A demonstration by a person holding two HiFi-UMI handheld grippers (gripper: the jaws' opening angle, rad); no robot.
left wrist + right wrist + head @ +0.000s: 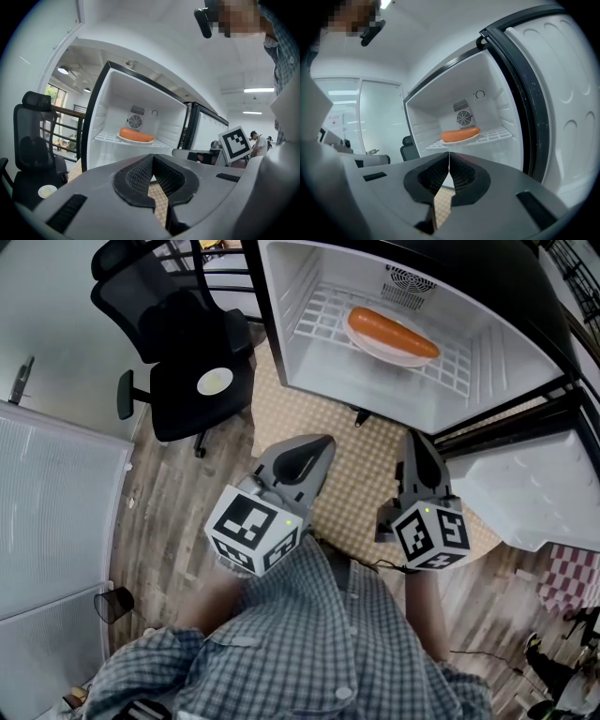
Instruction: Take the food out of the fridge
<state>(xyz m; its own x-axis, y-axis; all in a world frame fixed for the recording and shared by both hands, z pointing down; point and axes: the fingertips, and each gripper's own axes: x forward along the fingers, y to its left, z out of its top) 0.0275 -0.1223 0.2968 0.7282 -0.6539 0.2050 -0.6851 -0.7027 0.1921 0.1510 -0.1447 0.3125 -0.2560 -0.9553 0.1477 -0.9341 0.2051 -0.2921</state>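
Jaws pressed together, empty, on left gripper (322, 442) and right gripper (417, 440); sausage (392, 334) on plate (368, 350) inside open fridge (291, 296).

Office — black swivel chair (183, 352), ceiling strip lights (258, 90)

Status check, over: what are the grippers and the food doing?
Left gripper, right gripper: shut, empty. Sausage on plate, fridge shelf, untouched. Door open, nothing blocking.

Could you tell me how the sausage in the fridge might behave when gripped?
The sausage looks round and smooth, so it may roll or slip. It lies loose on a shallow plate, which might slide on the wire shelf.
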